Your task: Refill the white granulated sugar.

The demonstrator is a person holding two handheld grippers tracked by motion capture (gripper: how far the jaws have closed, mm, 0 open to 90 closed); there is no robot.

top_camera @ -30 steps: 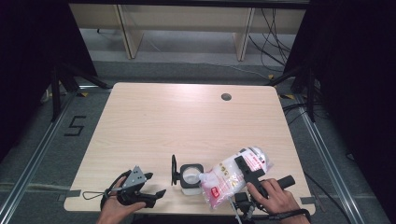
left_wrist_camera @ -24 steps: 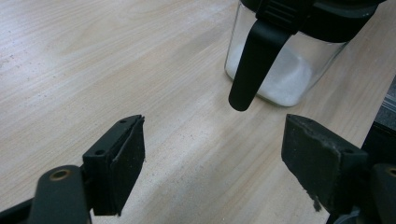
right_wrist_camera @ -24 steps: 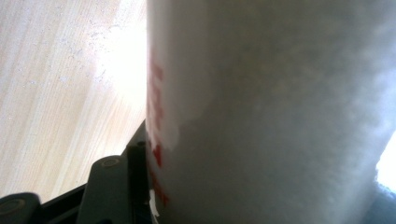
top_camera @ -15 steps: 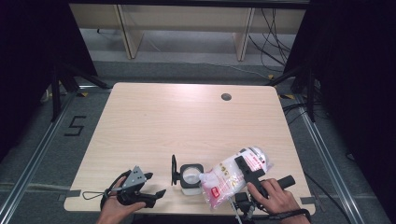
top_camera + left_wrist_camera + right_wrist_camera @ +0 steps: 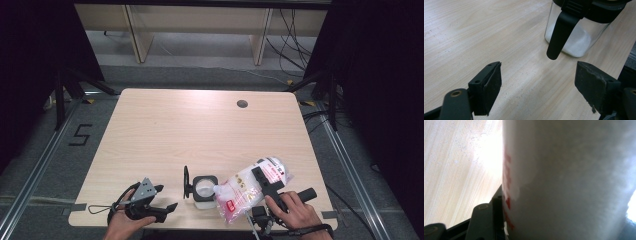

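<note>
The right gripper (image 5: 262, 182) is clamped on a white bag (image 5: 250, 187) with red print, tilted so its lower corner hangs over the open glass jar (image 5: 205, 189) near the desk's (image 5: 200, 130) front edge. The jar's flip lid (image 5: 186, 182) stands up on its left. The left gripper (image 5: 167, 200), jaws released around nothing, rests at the front edge just left of the jar. The desk's far half lies bare.

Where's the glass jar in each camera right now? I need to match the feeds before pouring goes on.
High view: the jar stands near the table's front edge, its lid open, the bag tipped at its mouth.
Left gripper view: the jar sits at upper right, white grains inside.
Right gripper view: the bag blocks the frame.
Shared landmark: the pale wooden table.
</note>
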